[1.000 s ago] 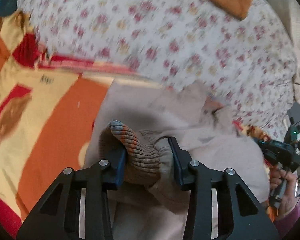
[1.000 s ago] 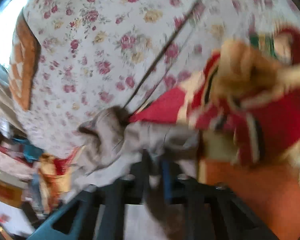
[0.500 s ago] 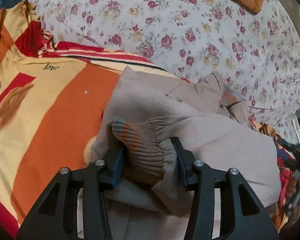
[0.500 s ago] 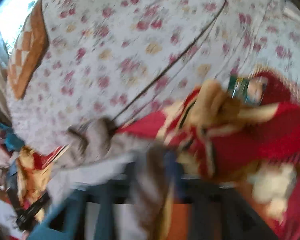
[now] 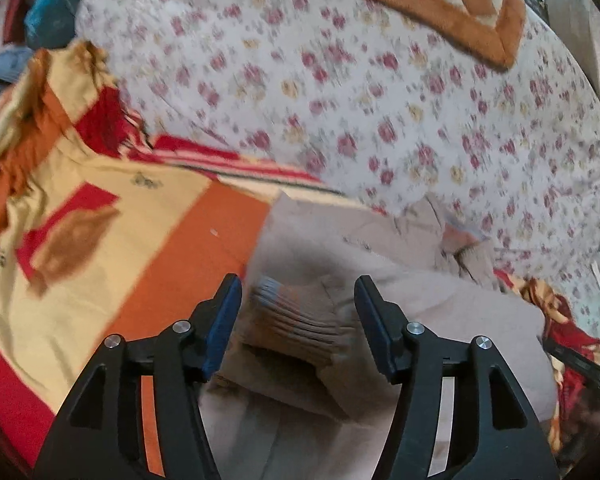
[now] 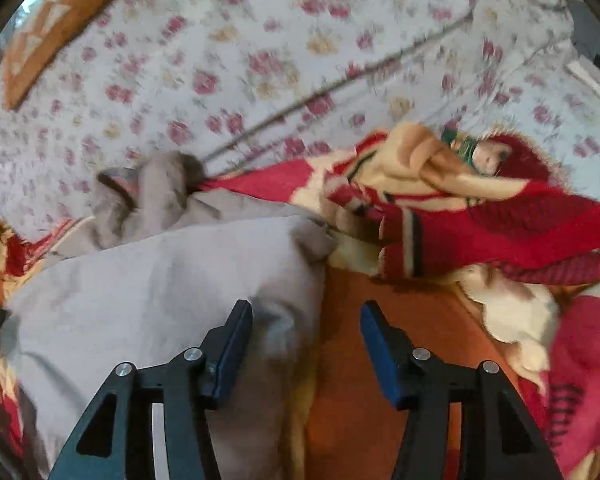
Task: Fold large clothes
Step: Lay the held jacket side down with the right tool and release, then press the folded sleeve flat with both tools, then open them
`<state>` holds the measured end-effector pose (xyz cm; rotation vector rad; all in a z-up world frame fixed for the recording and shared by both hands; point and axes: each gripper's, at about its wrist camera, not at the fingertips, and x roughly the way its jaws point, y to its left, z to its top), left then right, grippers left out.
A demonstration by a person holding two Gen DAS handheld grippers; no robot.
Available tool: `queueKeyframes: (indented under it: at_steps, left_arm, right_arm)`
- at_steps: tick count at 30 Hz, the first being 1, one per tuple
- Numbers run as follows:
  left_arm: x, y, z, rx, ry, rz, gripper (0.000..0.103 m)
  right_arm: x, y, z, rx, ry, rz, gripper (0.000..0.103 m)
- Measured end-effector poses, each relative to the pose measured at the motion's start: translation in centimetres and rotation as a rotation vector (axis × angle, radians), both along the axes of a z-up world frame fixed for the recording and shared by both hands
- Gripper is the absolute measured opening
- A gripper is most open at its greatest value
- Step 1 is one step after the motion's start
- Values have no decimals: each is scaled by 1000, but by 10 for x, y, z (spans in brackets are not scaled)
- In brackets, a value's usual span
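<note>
**A:** What are we working on?

**B:** We are over a bed. A white quilt with red and yellow flowers [image 5: 380, 120] covers the far part, and a fleecy blanket in orange, yellow and red [image 5: 112, 232] lies nearer us. An orange and cream patterned cushion [image 5: 440, 8] sits at the far edge of the quilt. The pictures are somewhat blurred.

**A:** And the garment?

**B:** It is a beige jacket [image 5: 440, 320], lying folded on the blanket, its far edge touching the quilt. A ribbed cuff in brown with an orange stripe [image 5: 296, 320] lies on top. In the right view the jacket [image 6: 152, 288] looks grey-beige, with its collar [image 6: 160, 184] bunched at the far end.

**A:** What are our grippers doing?

**B:** Our left gripper [image 5: 298, 320] is spread wide, with the cuff lying loose between its fingers. Our right gripper [image 6: 306, 340] is also spread apart, gripping nothing, over the jacket's right edge.

**A:** Anything else nearby?

**B:** A rumpled heap of the red and cream blanket [image 6: 460, 208] rises just right of the jacket.
</note>
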<state>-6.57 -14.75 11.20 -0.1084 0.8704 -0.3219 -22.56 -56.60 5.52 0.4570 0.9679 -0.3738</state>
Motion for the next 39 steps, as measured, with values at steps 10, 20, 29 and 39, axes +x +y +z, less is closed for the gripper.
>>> queueKeyframes:
  at_steps: [10,20,29,39]
  left_arm:
    - [-8,-22,-39,167,65,-60,59]
    - [-13,10,-39,40,159,-44,60]
    - [-44,37,-17,76,111,-47,61]
    - [-89,68,-26,50,168,-89,61]
  right_arm:
    - [-29,81,12,-94,23,249,54]
    - [-59,76,14,-42,51,217,55]
    - [-95,81,22,-83,50,203,57]
    - [-120,77,29,-12,1,144,68]
